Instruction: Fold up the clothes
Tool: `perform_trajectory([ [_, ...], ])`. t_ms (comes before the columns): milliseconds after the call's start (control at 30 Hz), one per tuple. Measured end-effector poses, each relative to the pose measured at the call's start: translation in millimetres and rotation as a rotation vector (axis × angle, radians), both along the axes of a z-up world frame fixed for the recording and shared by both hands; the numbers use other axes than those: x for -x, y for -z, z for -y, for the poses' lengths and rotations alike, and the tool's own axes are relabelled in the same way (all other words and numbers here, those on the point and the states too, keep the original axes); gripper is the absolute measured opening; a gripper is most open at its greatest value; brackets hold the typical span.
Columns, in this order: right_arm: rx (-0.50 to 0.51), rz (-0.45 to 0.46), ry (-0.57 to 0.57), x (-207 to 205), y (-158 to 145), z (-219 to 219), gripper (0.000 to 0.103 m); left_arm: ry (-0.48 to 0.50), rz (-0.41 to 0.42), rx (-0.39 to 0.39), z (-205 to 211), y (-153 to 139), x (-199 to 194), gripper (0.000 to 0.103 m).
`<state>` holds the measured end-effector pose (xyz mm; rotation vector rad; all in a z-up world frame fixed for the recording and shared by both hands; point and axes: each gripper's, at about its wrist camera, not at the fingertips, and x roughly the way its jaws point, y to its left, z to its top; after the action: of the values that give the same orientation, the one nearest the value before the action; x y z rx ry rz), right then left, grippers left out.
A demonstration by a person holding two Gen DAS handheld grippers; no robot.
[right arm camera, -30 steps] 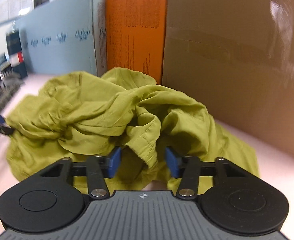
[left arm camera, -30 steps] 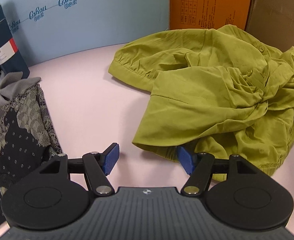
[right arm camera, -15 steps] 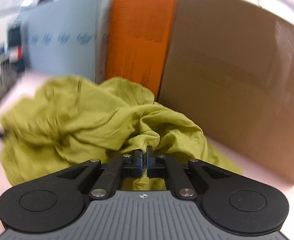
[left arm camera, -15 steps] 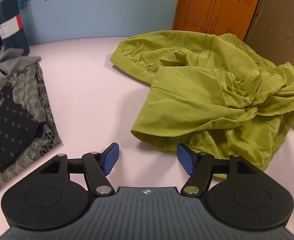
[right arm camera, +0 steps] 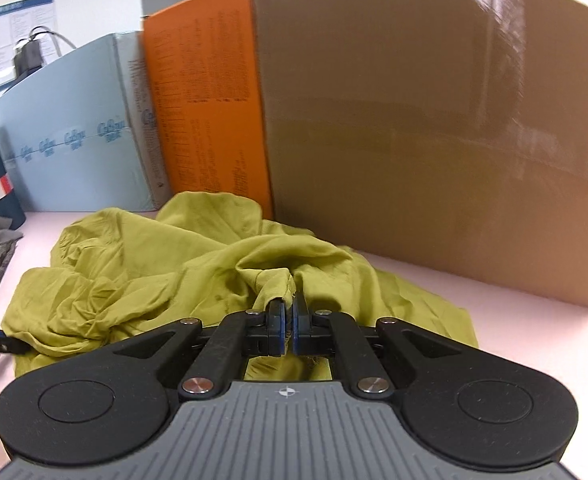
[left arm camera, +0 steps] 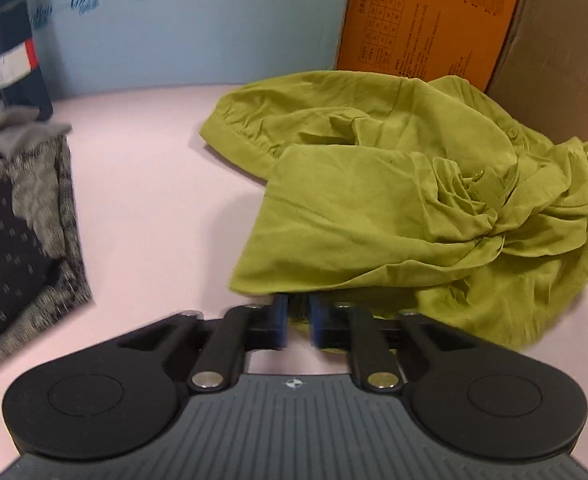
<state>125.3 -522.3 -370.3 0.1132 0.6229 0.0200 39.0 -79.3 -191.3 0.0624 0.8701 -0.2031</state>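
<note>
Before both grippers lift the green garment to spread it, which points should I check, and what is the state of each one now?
1. Right gripper shut on a fold of the green garment: ok, cloth shows between the pads.
2. Left gripper has the near hem: cannot tell; the jaws are nearly shut with cloth in the gap, but contact with the pads is unclear.
3. Each gripper holds one single layer: cannot tell, the cloth is bunched.
4. Garment is flat enough to find corners: not ok, it is crumpled and twisted.
5. Patterned cloth lies apart from the garment: ok, bare pink table shows between them.
6. Garment is free of the boxes: not ok, it lies against the orange box.
</note>
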Motion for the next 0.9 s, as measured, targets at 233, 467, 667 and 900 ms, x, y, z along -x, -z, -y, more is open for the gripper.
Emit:
perform_trajectory([
  [233, -0.093, 0.047, 0.033, 37.7, -29.0, 6.0, 0.004, 0.046, 0.298, -0.181, -19.9, -63.1, 41.4, 0.008],
  [467, -0.115, 0.082, 0.014, 127.8, -78.6, -9.5, 0.004, 0.266, 0.427, -0.214, -45.7, -123.8, 113.2, 0.008],
  [667, -0.122, -0.141, 0.025, 206.1, -55.2, -18.3, 0.004, 0.531, 0.303, -0.337, -58.7, -97.1, 162.2, 0.008],
  [900, -0.184, -0.342, 0.147, 256.3, 32.1, -23.7, 0.004, 0.596, 0.157, -0.439, -62.3, -15.3, 184.6, 0.009],
])
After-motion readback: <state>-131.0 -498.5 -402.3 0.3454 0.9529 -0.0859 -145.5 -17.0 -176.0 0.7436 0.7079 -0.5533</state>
